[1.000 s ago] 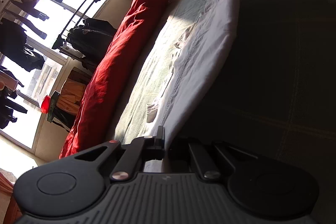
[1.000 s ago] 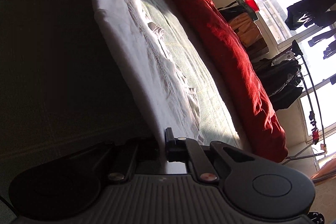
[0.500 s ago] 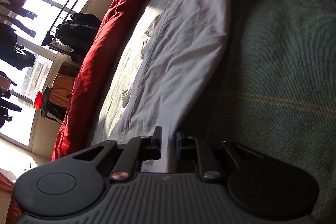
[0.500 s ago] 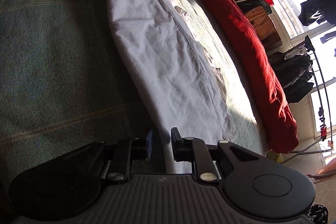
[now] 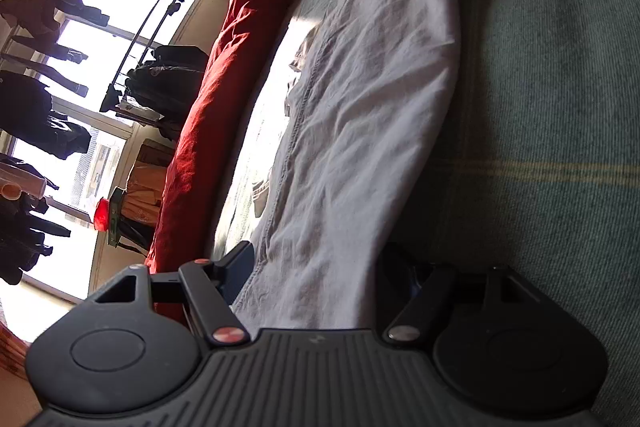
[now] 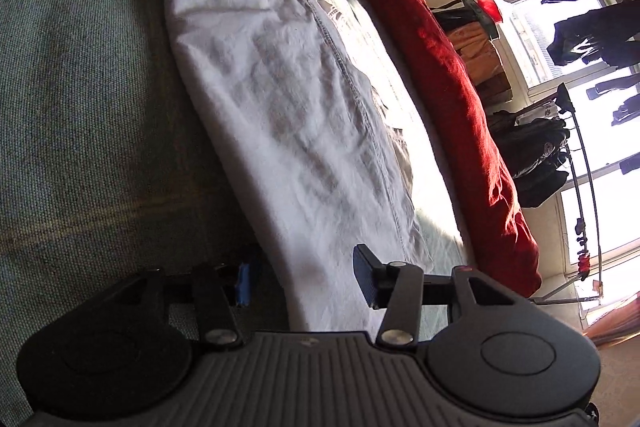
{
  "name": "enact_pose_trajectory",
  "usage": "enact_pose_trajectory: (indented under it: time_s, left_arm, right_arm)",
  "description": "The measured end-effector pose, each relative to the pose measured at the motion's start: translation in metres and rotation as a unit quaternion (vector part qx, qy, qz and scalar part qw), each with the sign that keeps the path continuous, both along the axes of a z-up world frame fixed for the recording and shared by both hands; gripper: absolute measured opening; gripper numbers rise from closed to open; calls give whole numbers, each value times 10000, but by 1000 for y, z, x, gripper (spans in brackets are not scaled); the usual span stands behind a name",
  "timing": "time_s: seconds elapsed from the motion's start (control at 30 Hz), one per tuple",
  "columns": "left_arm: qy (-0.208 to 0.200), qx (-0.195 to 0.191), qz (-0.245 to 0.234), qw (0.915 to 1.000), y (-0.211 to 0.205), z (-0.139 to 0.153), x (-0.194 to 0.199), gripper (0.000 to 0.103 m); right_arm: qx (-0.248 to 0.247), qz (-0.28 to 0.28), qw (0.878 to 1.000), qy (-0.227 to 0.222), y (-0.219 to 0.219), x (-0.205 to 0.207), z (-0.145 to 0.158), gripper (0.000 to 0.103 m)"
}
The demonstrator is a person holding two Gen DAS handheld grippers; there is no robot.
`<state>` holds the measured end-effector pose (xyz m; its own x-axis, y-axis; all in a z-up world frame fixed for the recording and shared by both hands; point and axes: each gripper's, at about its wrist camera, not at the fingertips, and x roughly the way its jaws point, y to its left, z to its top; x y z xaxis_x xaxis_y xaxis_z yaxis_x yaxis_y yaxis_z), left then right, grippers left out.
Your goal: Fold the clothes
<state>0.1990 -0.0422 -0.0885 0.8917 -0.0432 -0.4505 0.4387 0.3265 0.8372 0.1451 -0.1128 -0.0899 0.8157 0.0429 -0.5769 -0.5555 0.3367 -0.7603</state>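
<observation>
Well, the bed [image 5: 560,87] takes up most of the room, covered in a green checked blanket, with a long red quilt [image 5: 224,99] rolled along its far edge under the windows. Dark clothes hang on a rack [image 6: 576,163] beyond that.

Lying lengthwise on the blanket is the pale garment [image 5: 360,131], a light cloth with a stitched seam running down it; it looks doubled over, its smooth rounded edge toward the near side of the bed and its seamed edge toward the quilt. It is wrinkled but flat.

At one end sits the left gripper [image 5: 316,267], its jaws spread wide with the cloth passing loosely between them, pinching nothing. At the other end the right gripper [image 6: 304,279] stands the same way, jaws wide apart astride the cloth.

I'd judge a lengthwise fold lies set down and let go, though whether more folds are to follow I cannot say. To do this well, both grippers should draw straight back along the cloth's length, level, so no fingertip snags the edge and drags the layers askew.

For room, the near side of the bed is bare blanket, broad and open. The quilt side is tighter, with only a sunlit strip before the roll.
</observation>
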Motion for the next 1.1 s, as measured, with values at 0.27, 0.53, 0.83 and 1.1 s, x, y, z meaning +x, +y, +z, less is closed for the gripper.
enact_pose_trajectory:
  time_s: [0.27, 0.53, 0.83, 1.1]
  left_arm:
    - [190, -167, 90, 9996, 1, 1, 14, 6]
    - [8, -382, 88, 9992, 8, 28, -2, 1]
    - [-90, -251, -103, 9996, 9, 51, -45, 1]
    - [166, -251, -281, 9992, 9, 53, -103, 1]
  right_arm:
    - [233, -76, 9997, 8, 3, 27, 1, 23]
    - [518, 7, 9986, -46, 2, 14, 36, 4]
    - [737, 37, 9969, 260, -2, -21, 65, 4]
    - [728, 71, 9948, 702, -6, -75, 70, 4]
